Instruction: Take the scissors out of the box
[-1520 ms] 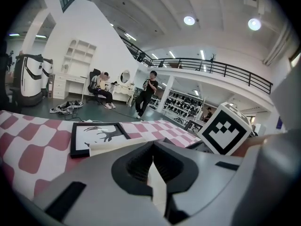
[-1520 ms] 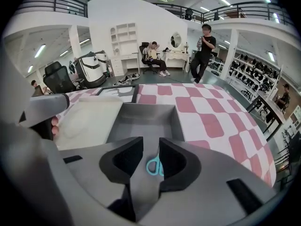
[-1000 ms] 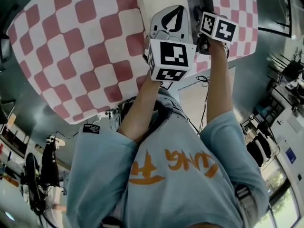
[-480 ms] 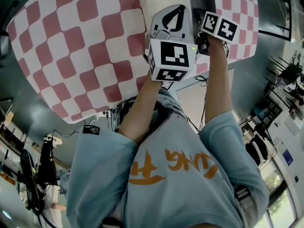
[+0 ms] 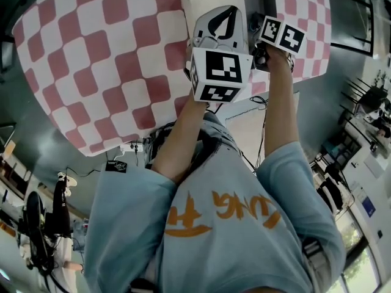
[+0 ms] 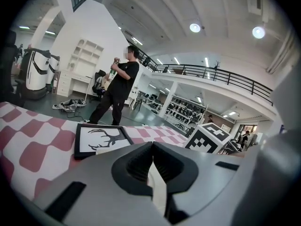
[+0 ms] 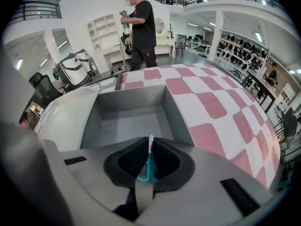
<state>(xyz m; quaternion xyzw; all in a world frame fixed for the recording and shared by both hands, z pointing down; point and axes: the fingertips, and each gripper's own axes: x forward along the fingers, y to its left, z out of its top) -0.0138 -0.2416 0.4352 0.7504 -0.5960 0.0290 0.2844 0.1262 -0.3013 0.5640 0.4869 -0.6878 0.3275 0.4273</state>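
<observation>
Table (image 5: 91,60): covered with a red-and-white chequered cloth; carries the box and the framed picture.

Wearer: pale blue shirt with orange print, seen from above in the head view; both forearms reach out to the table's near edge, one gripper in each hand.

Bystander (image 6: 117,86): dark clothes, standing on the hall floor beyond the table, well apart from it.

Box (image 7: 134,100): grey, open at the top, its floor bare where it shows; stands on the cloth near the table's edge, straight ahead of the right gripper.

Box flap (image 7: 70,117): white, lying open to the left of the box; the left gripper sits over it in the head view.

Framed picture (image 6: 101,138): black frame, white sheet with a black antlered deer; flat on the cloth just beyond the box.

Left gripper (image 6: 152,145): pointing almost level; jaw tips meet. A pale surface shows through the gap lower down; whether anything is pinched cannot be told.

Right gripper (image 7: 150,140): pointing steeply down at the near end of the box; its jaws have just been closing and now clamp the scissors.

Scissors (image 7: 148,171): teal handles low between the right gripper's pads, a pale blade tip poking out past the jaw tips toward the box floor. Whether they touch the floor cannot be told.
</observation>
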